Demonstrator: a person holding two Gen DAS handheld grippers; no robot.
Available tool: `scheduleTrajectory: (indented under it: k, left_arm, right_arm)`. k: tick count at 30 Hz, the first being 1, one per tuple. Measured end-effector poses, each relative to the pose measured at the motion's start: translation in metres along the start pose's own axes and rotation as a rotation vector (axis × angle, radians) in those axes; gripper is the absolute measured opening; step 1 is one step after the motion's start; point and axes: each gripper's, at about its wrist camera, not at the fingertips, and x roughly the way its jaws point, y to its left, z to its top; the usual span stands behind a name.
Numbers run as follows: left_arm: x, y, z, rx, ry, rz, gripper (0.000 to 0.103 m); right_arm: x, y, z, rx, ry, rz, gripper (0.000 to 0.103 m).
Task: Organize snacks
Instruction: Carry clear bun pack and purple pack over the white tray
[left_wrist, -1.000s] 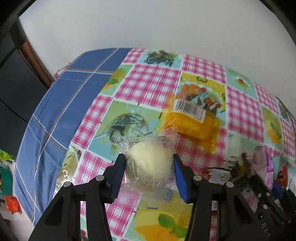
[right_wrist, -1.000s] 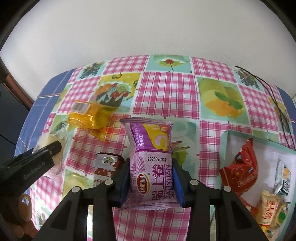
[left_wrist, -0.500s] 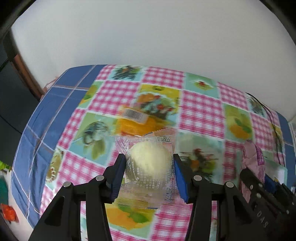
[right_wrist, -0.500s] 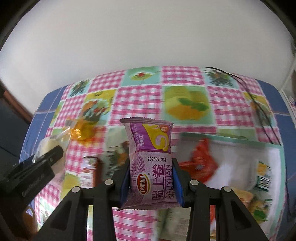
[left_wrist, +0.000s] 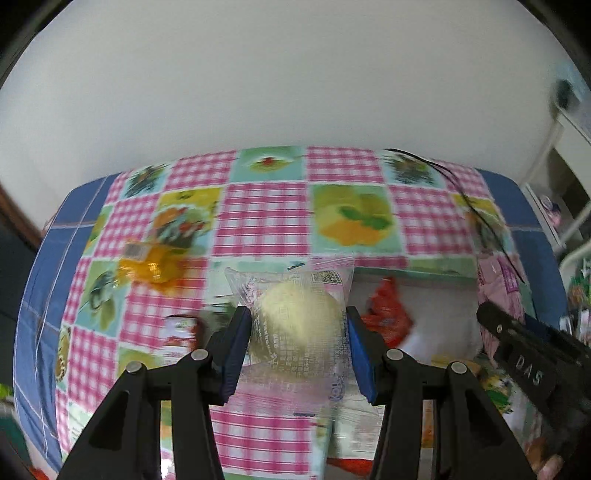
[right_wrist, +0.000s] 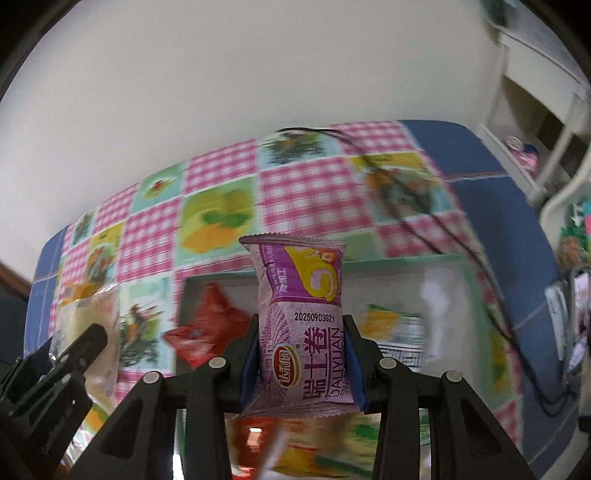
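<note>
Purple snack packet (right_wrist: 301, 325) reads "20250903G21" and "DALIYUAN".

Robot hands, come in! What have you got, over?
Left gripper shut on wrapped bun. Right gripper shut on purple snack pack. Both above the snack box. Nothing blocking.

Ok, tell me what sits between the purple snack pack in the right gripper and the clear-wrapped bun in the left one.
In the right wrist view, a red snack packet lies in the white tray, between the purple snack pack and the clear-wrapped bun.
</note>
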Motion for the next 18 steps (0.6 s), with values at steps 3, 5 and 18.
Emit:
scheduleTrajectory:
  k: [3,5,18]
  left_arm:
    - [-0.002,-0.027,-0.003,0.051,-0.011,-0.024,0.052]
    - [-0.003,-0.045,-0.005,0.091,-0.021,-0.024,0.052]
    - [0.019,-0.095,-0.020,0.199,0.003,-0.044,0.052]
  right_arm:
    - [-0.004,-0.030,0.002,0.041,-0.006,-0.033,0.043]
    - [-0.007,-0.049,0.003,0.071,-0.010,-0.053,0.043]
    - [0.016,-0.098,-0.006,0.111,0.042,-0.097,0.043]
